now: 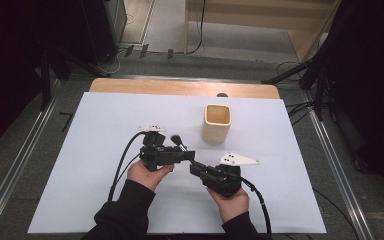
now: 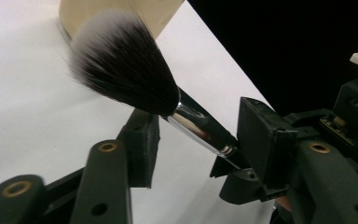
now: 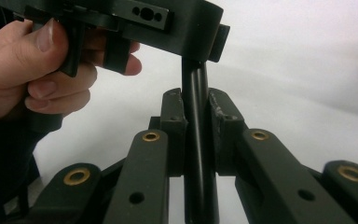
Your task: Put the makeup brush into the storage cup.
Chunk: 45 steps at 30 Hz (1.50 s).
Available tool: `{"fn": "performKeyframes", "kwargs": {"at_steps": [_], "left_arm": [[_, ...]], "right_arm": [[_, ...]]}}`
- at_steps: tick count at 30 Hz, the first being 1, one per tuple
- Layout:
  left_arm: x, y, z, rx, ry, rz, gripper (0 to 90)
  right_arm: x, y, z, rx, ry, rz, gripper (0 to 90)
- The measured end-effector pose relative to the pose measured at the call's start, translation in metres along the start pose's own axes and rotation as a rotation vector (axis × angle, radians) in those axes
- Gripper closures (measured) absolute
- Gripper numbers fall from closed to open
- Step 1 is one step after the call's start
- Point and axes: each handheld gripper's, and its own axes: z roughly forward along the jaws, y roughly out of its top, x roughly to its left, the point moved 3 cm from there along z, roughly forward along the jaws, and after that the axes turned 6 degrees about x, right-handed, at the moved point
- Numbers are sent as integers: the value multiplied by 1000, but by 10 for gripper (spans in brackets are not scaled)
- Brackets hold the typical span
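- My right hand-held gripper (image 3: 196,135) clamps the black-handled, fluffy makeup brush (image 2: 126,70), just in front of the square beige cup (image 1: 216,123).
- My left hand-held gripper (image 2: 191,140) stands half open around its silver ferrule, not pressing.

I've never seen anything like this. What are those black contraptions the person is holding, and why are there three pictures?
Those are hand-held grippers: two-jaw tongs that a person squeezes. One picture comes from a camera above the table; the other two come from small cameras riding on each gripper, looking along its jaws.

On the white table cover stands a cream square cup. The right gripper is clamped on the black handle of a makeup brush. The left gripper has its jaws on either side of the brush's shiny metal collar; they stand apart from it on at least one side, so it does not yet grip. The bristles point toward the cup. It looks like the brush is being passed from one gripper to the other.
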Motion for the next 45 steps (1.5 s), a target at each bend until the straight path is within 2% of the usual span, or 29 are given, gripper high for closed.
{"fn": "performKeyframes", "kwargs": {"at_steps": [2, 8, 11, 13, 20, 25, 34, 35, 39, 42, 45], "left_arm": [[0, 0, 0, -3, -13, -13, 555], [5, -1, 1, -5, -65, -61, 621], [5, -1, 1, -1, -82, -67, 654], [7, -1, 1, -2, -119, -89, 684], [6, -1, 0, 14, -149, -84, 723], [6, 0, -1, 22, -189, -107, 767], [8, 1, -4, 31, -212, -120, 787], [8, 1, -4, 34, -203, -116, 788], [10, 2, -6, 40, -212, -121, 787], [13, 2, -8, 42, -200, -120, 787], [15, 3, -11, 45, -196, -114, 787]], "right_arm": [[0, -1, 1, 4, 1, 2, 788], [1, -2, 3, 15, 4, -4, 788], [1, -3, 5, 29, 8, -2, 789], [2, -4, 6, 33, 10, -5, 788], [4, -5, 7, 44, 19, -2, 788], [4, -5, 8, 56, 22, -7, 789], [5, -4, 6, 55, 38, -7, 782], [5, -4, 6, 59, 44, -1, 746], [6, -1, 6, 68, 50, 13, 632], [8, 2, 5, 75, 50, -15, 529], [7, 4, 5, 89, 85, -20, 418]]}}
